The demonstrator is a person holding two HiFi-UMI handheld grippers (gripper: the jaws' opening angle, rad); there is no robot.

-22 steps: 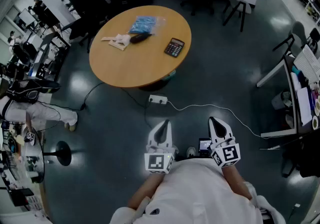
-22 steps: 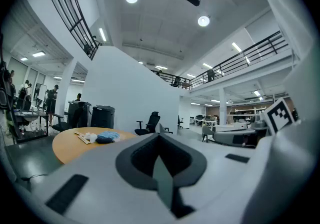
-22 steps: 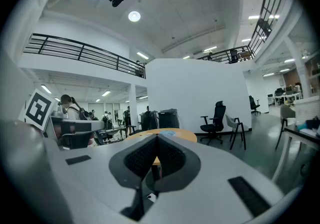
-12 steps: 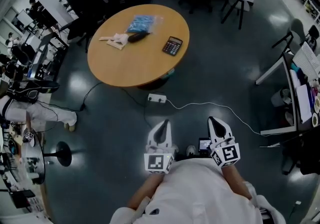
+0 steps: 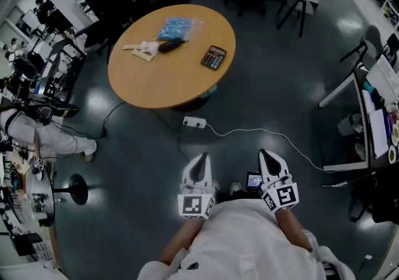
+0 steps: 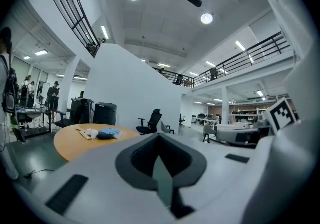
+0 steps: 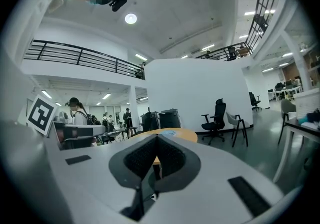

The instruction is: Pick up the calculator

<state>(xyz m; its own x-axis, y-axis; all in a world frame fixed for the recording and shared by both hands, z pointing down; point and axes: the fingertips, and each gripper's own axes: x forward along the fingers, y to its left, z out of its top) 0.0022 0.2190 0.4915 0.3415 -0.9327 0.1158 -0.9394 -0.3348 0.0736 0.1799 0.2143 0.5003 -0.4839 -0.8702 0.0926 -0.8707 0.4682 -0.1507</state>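
Head view: a round table (image 5: 156,85) stands in the upper middle of the frame. The calculator (image 5: 214,57) lies flat near the table's right edge, on its own. A blue bag (image 5: 175,26), a dark object (image 5: 168,46) and a white wad (image 5: 144,50) lie together at the table's upper left, well apart from the calculator. A power strip (image 5: 194,123) sits on the floor just below the table, with a cable (image 5: 268,135) running right from it. At the bottom centre, the left gripper (image 5: 202,158) and right gripper (image 5: 264,154) are side by side, pointing up the frame, far from the table.

Left gripper view: the jaws meet at their tips with nothing between them. The table (image 6: 75,140) shows at the middle left, with the bag (image 6: 109,132) on it.

Right gripper view: the jaws are pressed together and empty. The table's edge (image 7: 177,132) shows just above their tips, and an office chair (image 7: 216,118) stands right of centre.
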